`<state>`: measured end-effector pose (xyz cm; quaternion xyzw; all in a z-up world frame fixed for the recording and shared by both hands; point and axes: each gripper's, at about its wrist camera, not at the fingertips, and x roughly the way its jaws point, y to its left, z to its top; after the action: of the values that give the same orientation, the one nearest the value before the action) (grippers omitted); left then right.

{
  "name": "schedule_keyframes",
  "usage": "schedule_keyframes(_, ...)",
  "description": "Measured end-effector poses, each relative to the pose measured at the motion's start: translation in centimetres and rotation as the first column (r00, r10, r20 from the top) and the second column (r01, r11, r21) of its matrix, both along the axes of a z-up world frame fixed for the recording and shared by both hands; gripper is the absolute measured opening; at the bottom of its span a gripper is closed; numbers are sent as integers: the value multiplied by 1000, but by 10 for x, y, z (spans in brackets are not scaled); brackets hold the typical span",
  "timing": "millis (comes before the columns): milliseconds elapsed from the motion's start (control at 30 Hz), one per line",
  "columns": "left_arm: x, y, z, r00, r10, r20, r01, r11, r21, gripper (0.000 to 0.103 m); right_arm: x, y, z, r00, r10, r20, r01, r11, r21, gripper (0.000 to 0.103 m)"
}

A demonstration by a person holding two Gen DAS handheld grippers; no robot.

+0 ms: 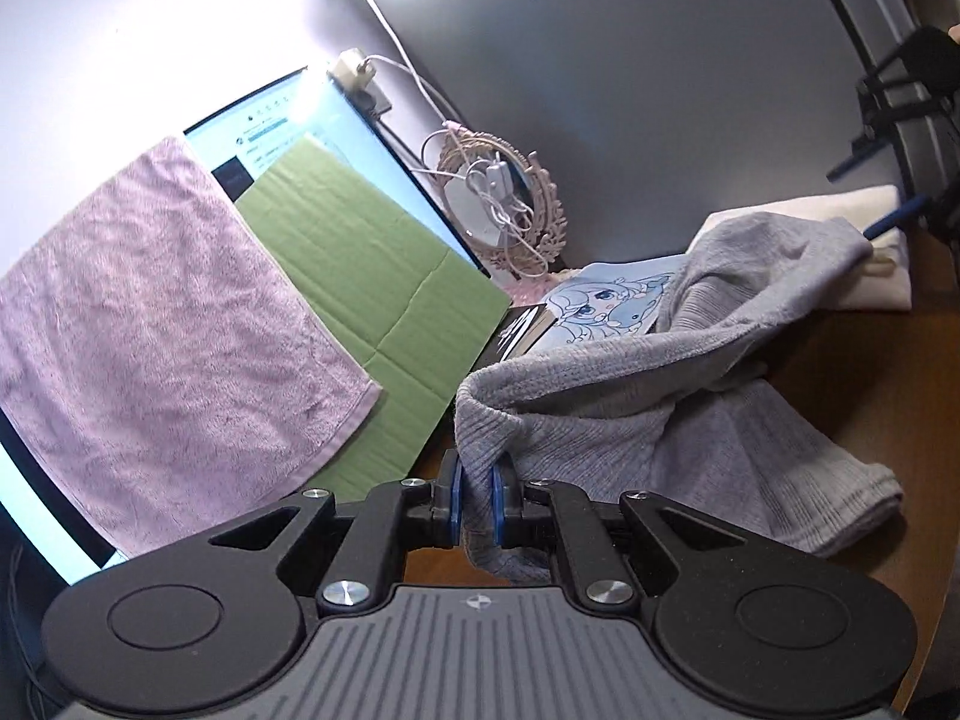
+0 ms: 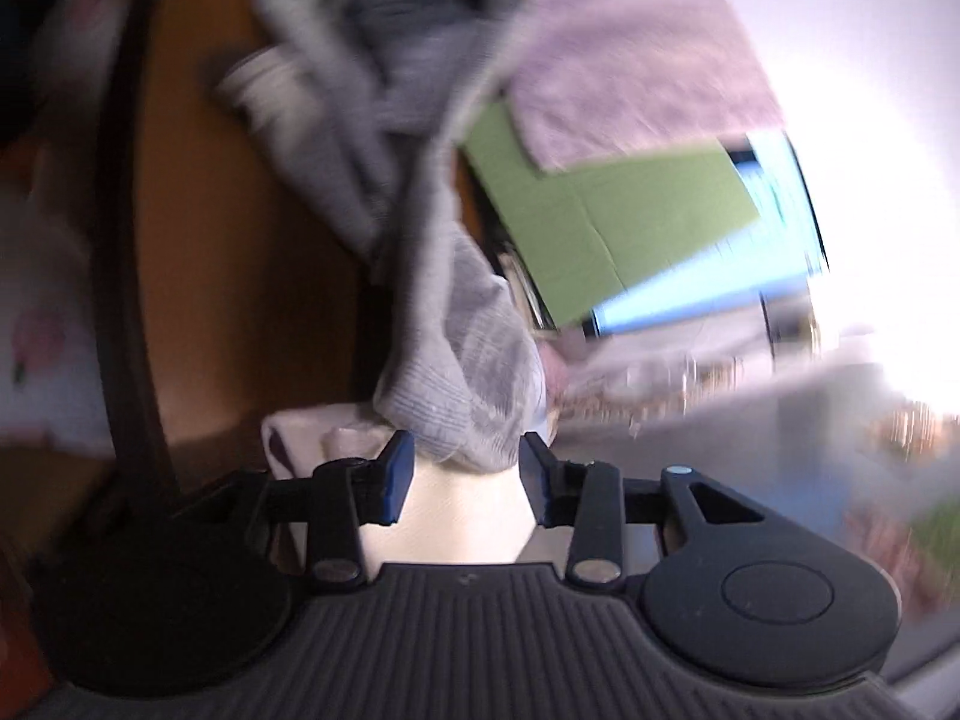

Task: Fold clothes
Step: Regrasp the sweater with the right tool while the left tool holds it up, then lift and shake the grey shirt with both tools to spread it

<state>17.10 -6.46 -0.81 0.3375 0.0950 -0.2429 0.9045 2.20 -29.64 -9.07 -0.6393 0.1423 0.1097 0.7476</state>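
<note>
Grey ribbed knit garment [image 1: 630, 420]: crumpled at centre right on the brown table [image 1: 852, 372], one bunched edge clamped in the left hand-held gripper [image 1: 477, 498]. Right hand-held gripper [image 2: 468, 480]: jaws apart, the other end just beyond them, seemingly unpinched. Advice: keep the left pinch firm and draw the cloth flat before creasing.
</note>
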Motion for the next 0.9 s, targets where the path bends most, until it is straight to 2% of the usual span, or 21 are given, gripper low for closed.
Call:
schedule_keyframes(67, 2, -1, 0, 1000, 0, -6, 0, 1000, -1, 9, -2, 2, -14, 997, 75, 1, -74, 983, -170, 41)
schedule_keyframes(133, 4, -1, 0, 1000, 2, -10, -2, 1000, -2, 9, 1, 3, -22, 993, 118, -25, -121, 957, -265, 41)
schedule_keyframes(200, 6, -1, -1, 1000, 6, -15, -6, 1000, -7, 9, 5, 4, -24, 989, 140, -43, -146, 945, -294, 39)
schedule_keyframes(233, 7, 0, -2, 1000, 10, -19, -10, 1000, -13, 9, 8, 4, -25, 987, 150, -52, -159, 938, -308, 34)
schedule_keyframes(267, 8, 0, -2, 1000, 15, -23, -15, 1000, -19, 9, 10, 4, -26, 986, 159, -52, -167, 938, -305, 12)
schedule_keyframes(367, 6, 6, 1, 999, 32, -20, -33, 998, -47, 9, 21, 10, -10, 996, 92, -14, -93, 987, -128, 9)
schedule_keyframes(433, 2, 11, 10, 999, 45, 6, -45, 997, -64, 9, 29, 10, 16, 999, 18, 41, -20, 998, 58, 9)
schedule_keyframes(500, -2, 18, 26, 996, 71, 50, -67, 994, -87, 9, 36, 10, 47, 993, -62, 96, 36, 969, 246, 9)
schedule_keyframes(533, -5, 22, 37, 994, 89, 71, -81, 991, -107, 9, 39, 10, 62, 988, -105, 118, 60, 939, 338, 9)
schedule_keyframes(600, -11, 32, 64, 986, 122, 113, -104, 983, -152, 9, 44, 14, 97, 970, -160, 184, 59, 885, 461, 9)
schedule_keyframes(700, -30, 45, 112, 959, 171, 227, -128, 973, -193, 9, 44, 25, 150, 935, -200, 292, 2, 829, 560, 8)
schedule_keyframes(800, -57, 58, 163, 919, 216, 329, -149, 965, -216, 9, 37, 43, 198, 886, -204, 416, -73, 825, 560, 8)
schedule_keyframes(900, -89, 71, 211, 871, 256, 420, -172, 958, -228, 9, 22, 59, 245, 844, -190, 502, -140, 825, 547, 8)
